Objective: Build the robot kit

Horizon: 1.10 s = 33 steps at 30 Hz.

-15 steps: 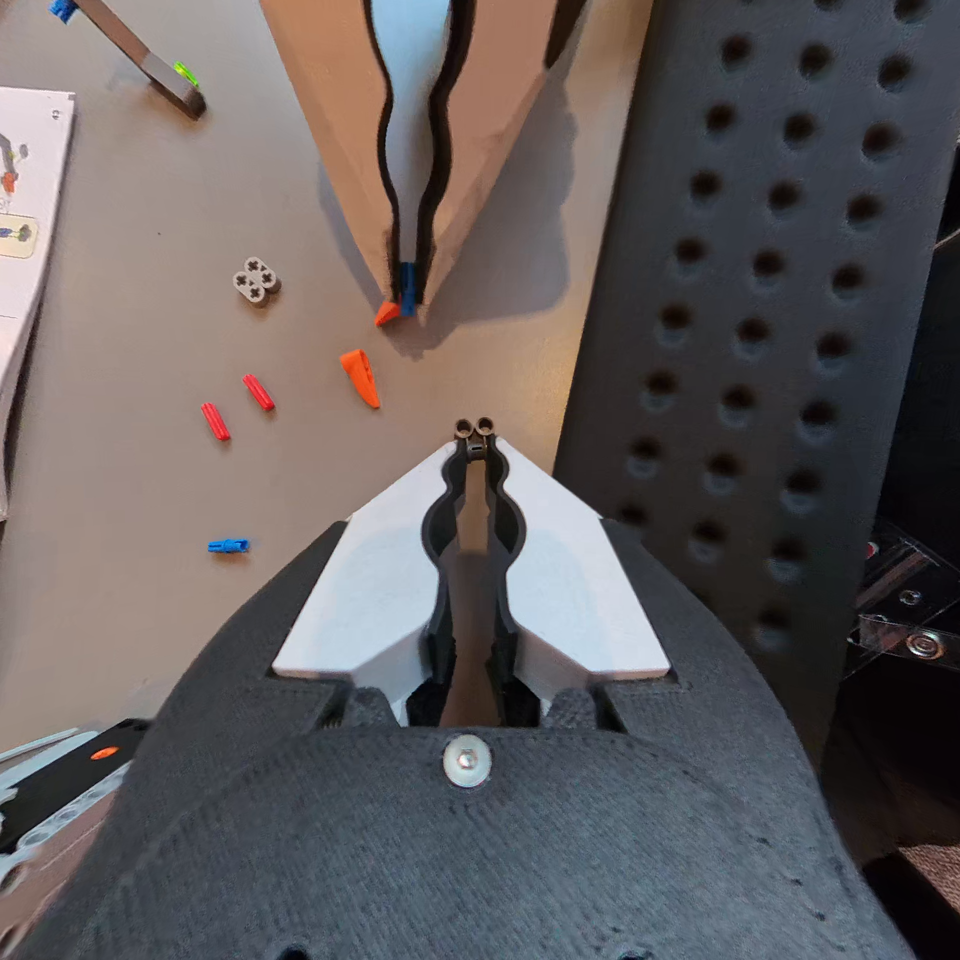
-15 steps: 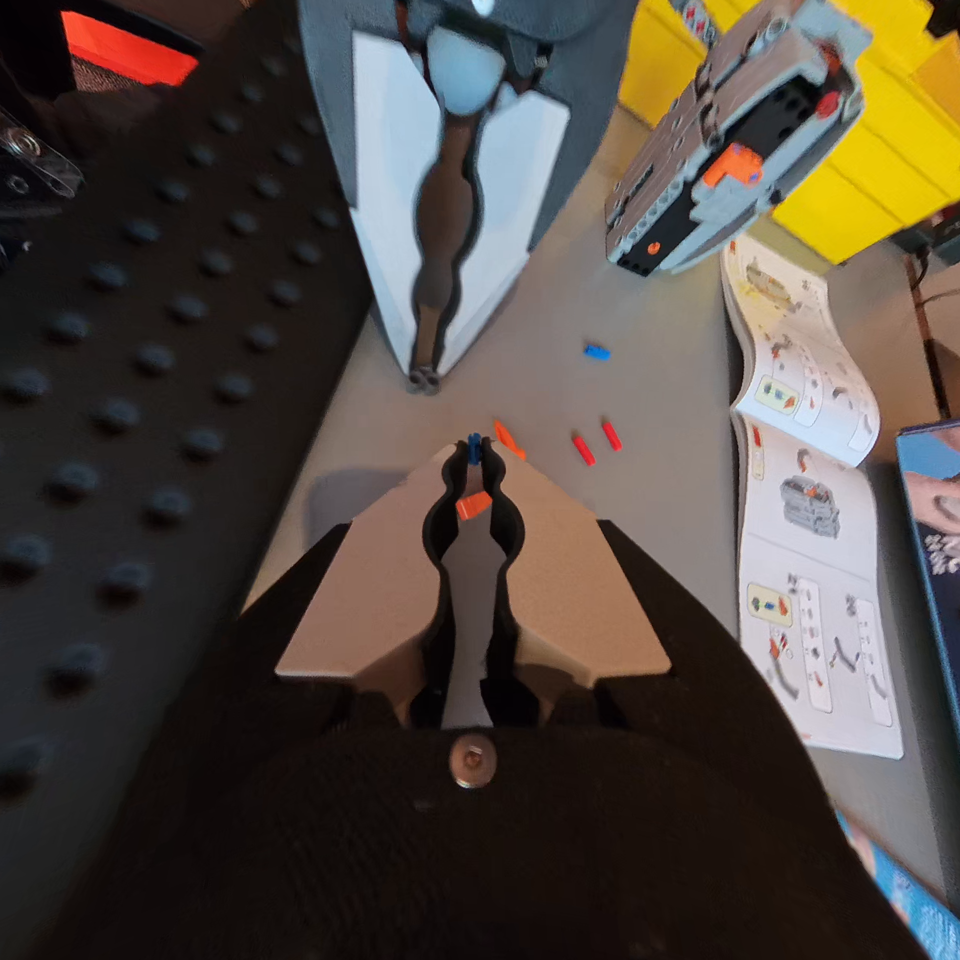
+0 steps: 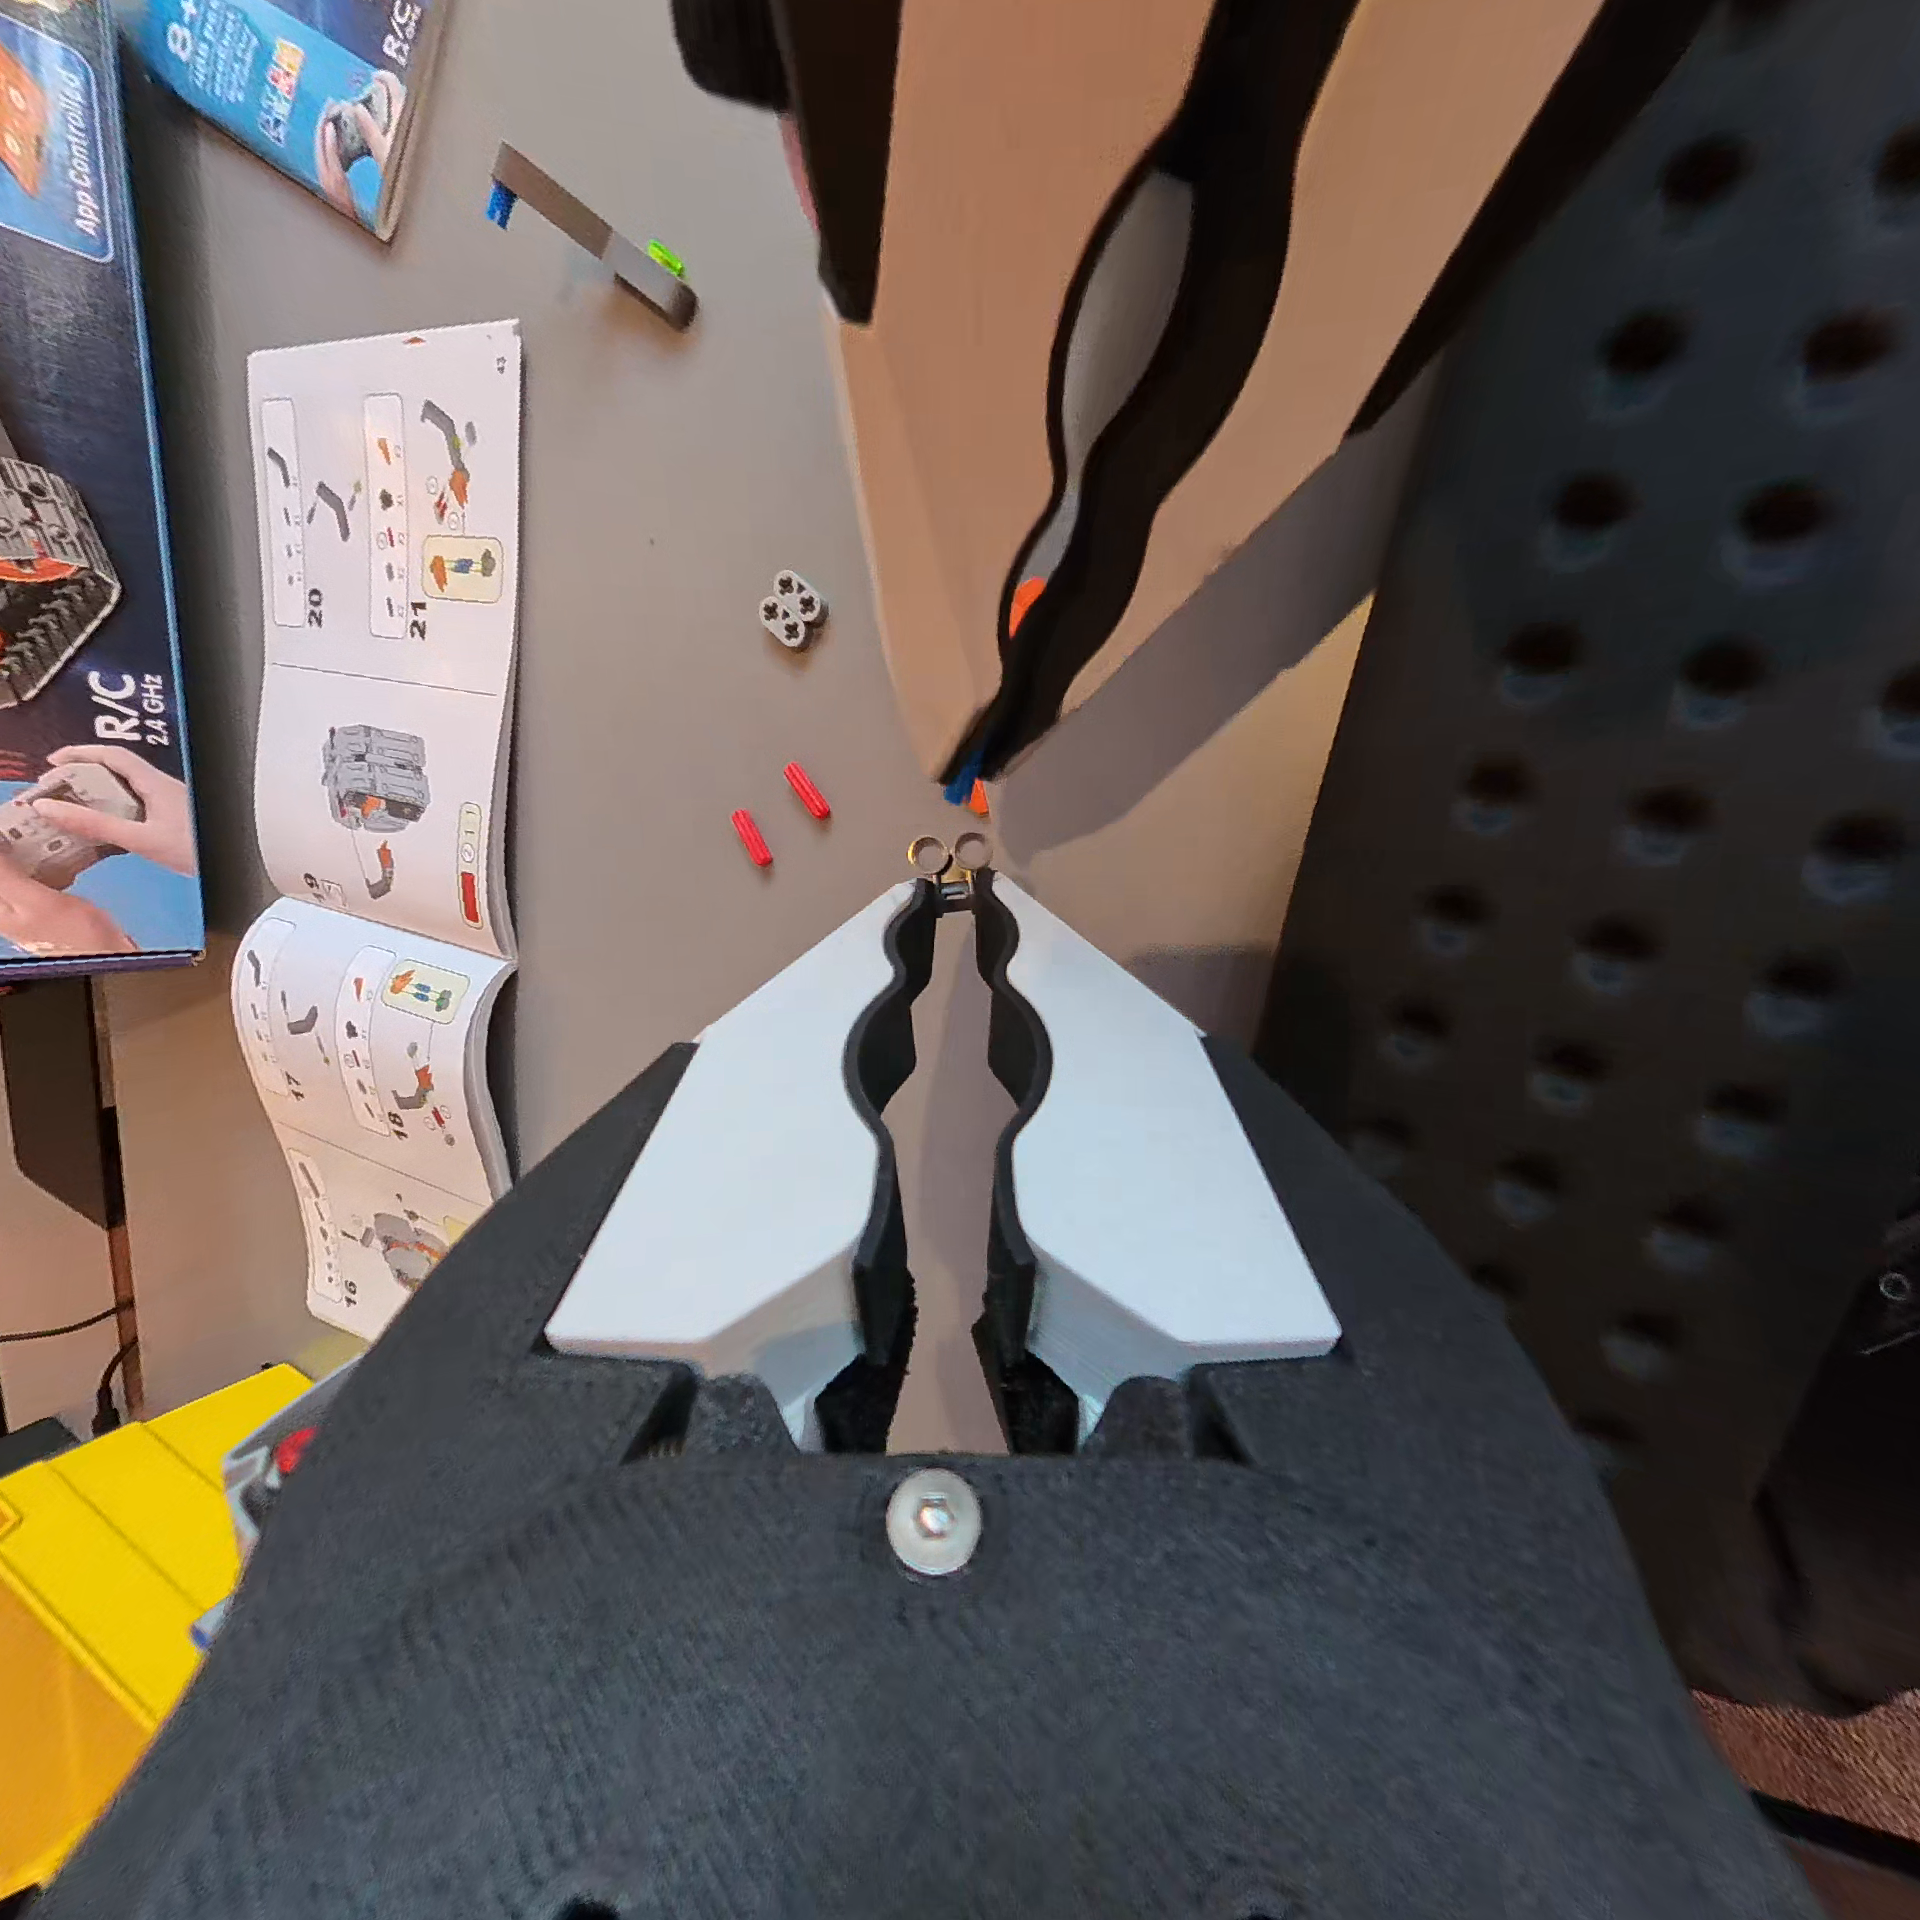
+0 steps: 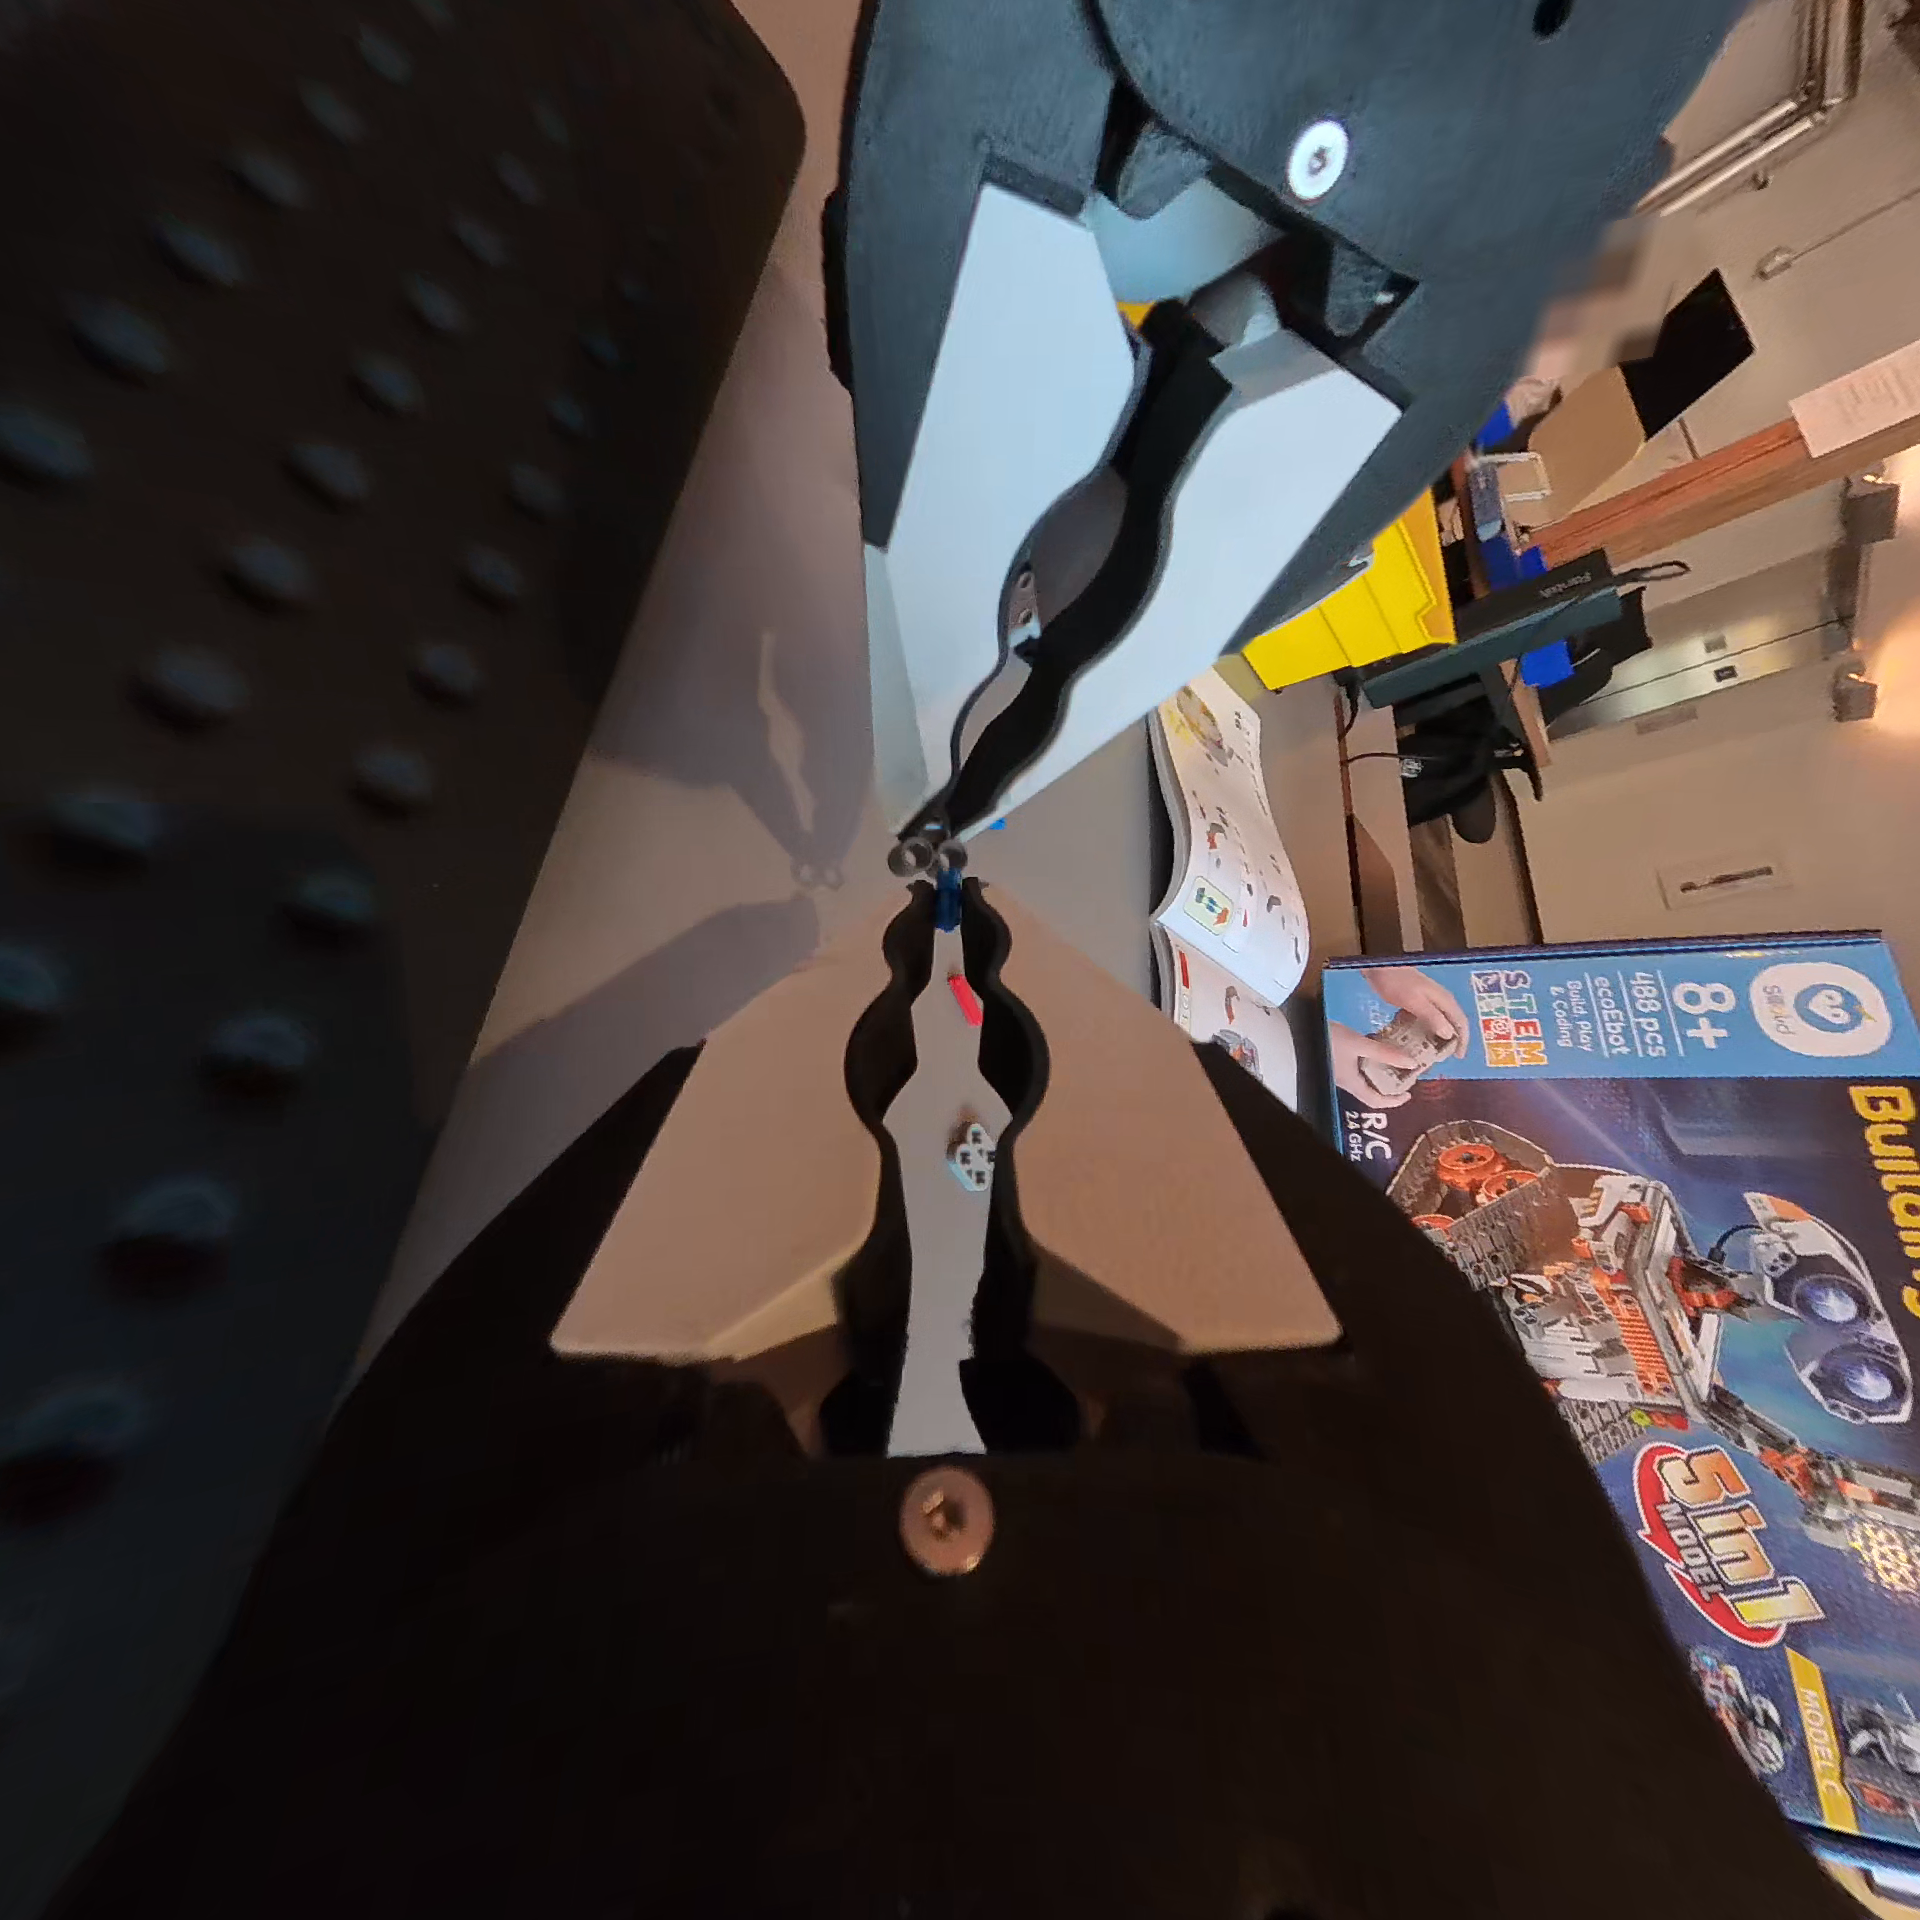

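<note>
My left gripper point(image 3: 948, 891) is shut on a small grey two-hole connector point(image 3: 948, 854) that sticks out past its tips. My right gripper point(image 4: 943, 902) is shut on a short blue pin point(image 4: 945, 906). The two grippers meet tip to tip above the grey table. In the right wrist view the connector point(image 4: 925, 855) sits just above the blue pin, touching or nearly so. In the left wrist view the right gripper point(image 3: 966, 777) comes down from the top, its blue pin point(image 3: 964, 781) just above the connector. An orange piece point(image 3: 1024, 603) shows at its fingers.
On the table lie two red pins point(image 3: 805, 790), a grey cross-hole piece point(image 3: 793, 611), a grey bent beam point(image 3: 608, 247), an open instruction booklet point(image 3: 384, 644) and a blue toy box point(image 4: 1662, 1299). A black perforated board point(image 3: 1621, 831) stands on the right. A yellow bin point(image 3: 83, 1579) is at lower left. My left and right fingertips are right by each other.
Both grippers have risen from the table and closed in on each other. The blue pin's tip now sits right at the grey connector, where before a wide gap lay between them.
</note>
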### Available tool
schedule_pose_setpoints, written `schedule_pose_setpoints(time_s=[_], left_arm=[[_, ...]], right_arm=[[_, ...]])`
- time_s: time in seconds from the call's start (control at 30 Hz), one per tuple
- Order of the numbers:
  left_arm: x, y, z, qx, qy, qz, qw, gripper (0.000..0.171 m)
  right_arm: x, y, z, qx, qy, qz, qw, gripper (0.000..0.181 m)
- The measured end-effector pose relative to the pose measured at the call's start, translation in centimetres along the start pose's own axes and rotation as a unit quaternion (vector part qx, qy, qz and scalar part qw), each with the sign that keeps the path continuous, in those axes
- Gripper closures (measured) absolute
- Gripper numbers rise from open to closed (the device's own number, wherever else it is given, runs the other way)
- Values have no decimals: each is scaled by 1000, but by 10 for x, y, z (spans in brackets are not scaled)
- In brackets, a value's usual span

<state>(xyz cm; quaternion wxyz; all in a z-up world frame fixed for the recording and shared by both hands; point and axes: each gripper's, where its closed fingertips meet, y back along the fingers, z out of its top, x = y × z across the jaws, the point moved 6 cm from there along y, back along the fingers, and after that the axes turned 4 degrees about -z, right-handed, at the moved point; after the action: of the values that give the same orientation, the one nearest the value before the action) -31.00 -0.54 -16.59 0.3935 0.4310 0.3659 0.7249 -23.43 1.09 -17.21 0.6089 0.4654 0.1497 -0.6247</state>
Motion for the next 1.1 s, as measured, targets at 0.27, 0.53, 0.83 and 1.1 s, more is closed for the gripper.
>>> schedule_pose_setpoints(time_s=[0.27, 0.53, 0.83, 1.1], left_arm=[[4, 3, 12, 22, -1, -3, 1000, 165], [2, -6, 12, 49, 14, -32, 998, 166], [-3, -21, 11, 67, 42, -99, 992, 166], [-4, -22, 20, 101, 19, -154, 983, 166]], right_arm=[[3, -3, 1, 30, 37, -19, 999, 177], [15, -8, 2, 79, 110, -19, 991, 176], [24, -9, -3, 102, 82, 48, 990, 177], [22, -4, -8, 59, -1, 113, 992, 177]])
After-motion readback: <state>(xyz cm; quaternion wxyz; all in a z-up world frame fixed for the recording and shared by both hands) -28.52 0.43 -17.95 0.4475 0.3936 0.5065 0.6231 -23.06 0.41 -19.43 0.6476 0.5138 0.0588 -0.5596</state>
